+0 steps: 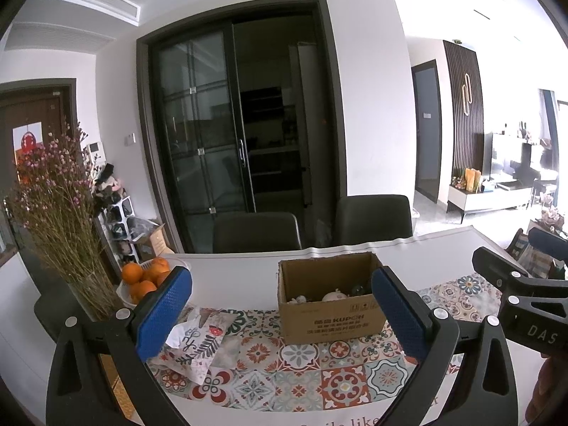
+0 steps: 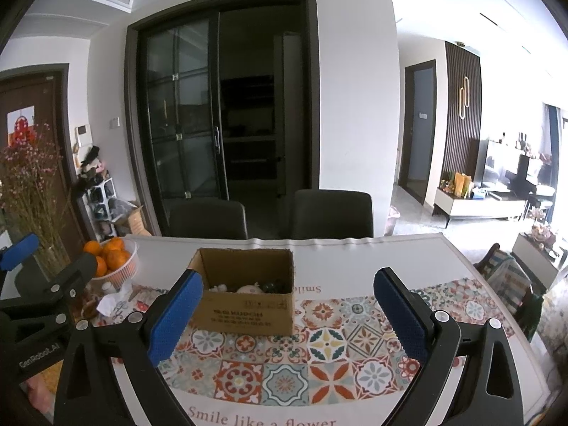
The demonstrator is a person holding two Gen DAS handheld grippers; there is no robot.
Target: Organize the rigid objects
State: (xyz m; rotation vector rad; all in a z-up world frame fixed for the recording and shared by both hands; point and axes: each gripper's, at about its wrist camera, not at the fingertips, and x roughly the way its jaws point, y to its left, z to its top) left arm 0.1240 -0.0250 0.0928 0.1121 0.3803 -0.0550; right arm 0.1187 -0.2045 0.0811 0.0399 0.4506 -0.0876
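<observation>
Two grippers hover above a table (image 2: 355,252) covered by a white cloth with a band of patterned tiles. Left gripper (image 1: 282,314): blue-padded fingers (image 1: 161,310) spread wide, holding nothing, framing the cardboard box (image 1: 330,316) from the near side. Right gripper (image 2: 289,316): fingers likewise spread wide and empty, with the same box (image 2: 245,314) just ahead of its left finger; its black body also shows at the right edge of the left wrist view. The box stands open-topped on the tiled band, near the table's middle. Inside lie several small rigid objects (image 2: 248,288), pale and dark, too small to identify. Left of the box rest a crumpled printed tissue pack (image 1: 195,340), a white basket of oranges (image 2: 112,261), and a vase of dried pink flowers (image 1: 56,191). Two dark chairs (image 2: 332,213) stand at the far edge of the table, before a dark sliding glass door (image 2: 184,117).
</observation>
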